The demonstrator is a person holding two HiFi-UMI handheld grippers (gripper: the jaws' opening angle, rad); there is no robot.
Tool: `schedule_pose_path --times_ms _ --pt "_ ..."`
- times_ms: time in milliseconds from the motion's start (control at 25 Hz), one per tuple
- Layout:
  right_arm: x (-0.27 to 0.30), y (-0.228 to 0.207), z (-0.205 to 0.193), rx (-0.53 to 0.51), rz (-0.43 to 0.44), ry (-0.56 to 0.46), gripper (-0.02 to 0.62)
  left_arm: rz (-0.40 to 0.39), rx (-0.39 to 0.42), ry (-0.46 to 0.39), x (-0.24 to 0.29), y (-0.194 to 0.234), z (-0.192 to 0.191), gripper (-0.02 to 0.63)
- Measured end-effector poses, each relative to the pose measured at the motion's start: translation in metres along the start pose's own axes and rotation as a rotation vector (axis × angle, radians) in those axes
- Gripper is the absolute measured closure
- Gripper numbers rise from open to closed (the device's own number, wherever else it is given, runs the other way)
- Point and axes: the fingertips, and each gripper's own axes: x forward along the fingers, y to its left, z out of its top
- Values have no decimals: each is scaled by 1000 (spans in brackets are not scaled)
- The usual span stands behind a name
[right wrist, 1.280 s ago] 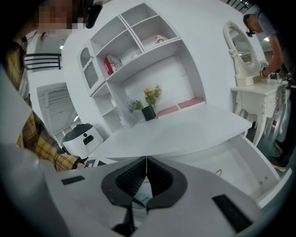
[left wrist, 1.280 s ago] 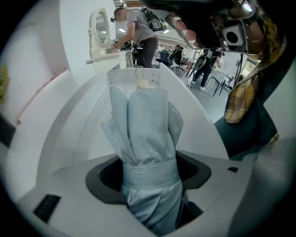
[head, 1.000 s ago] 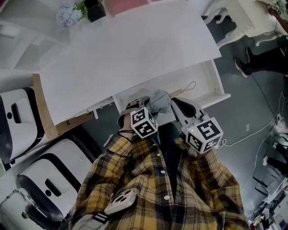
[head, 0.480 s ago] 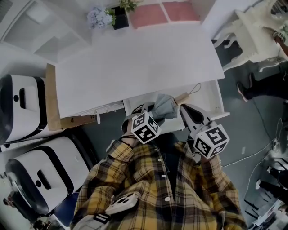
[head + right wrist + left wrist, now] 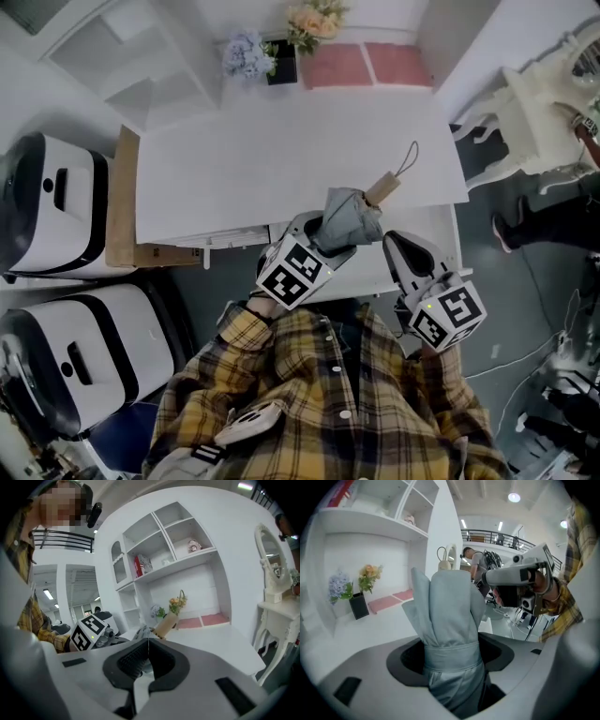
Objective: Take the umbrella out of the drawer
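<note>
Grey umbrella between jaws of left tool, above white desk.

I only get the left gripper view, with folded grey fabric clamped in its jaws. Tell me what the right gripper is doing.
Observer: The right gripper is empty, jaws together, held over the open white drawer.
Operator: Report where the umbrella sits relative to that drawer.
Observer: The head view shows the grey folding umbrella crossing the front edge of the white desk top, with its tan wooden handle over the top rather than in the drawer.
</note>
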Motion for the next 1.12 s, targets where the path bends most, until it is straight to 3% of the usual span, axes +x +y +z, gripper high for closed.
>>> schedule_pose_path --times_ms 320,760,1120 --pt "3 12 36 -29 63 -82 577 27 -18 -165 -47 5 50 290" --pt "4 32 42 -54 90 -108 577 6 -61 -300 -101 2 57 290" --pt "10 23 33 -58 113 -73 578 3 -87 -303 -107 -3 60 290"
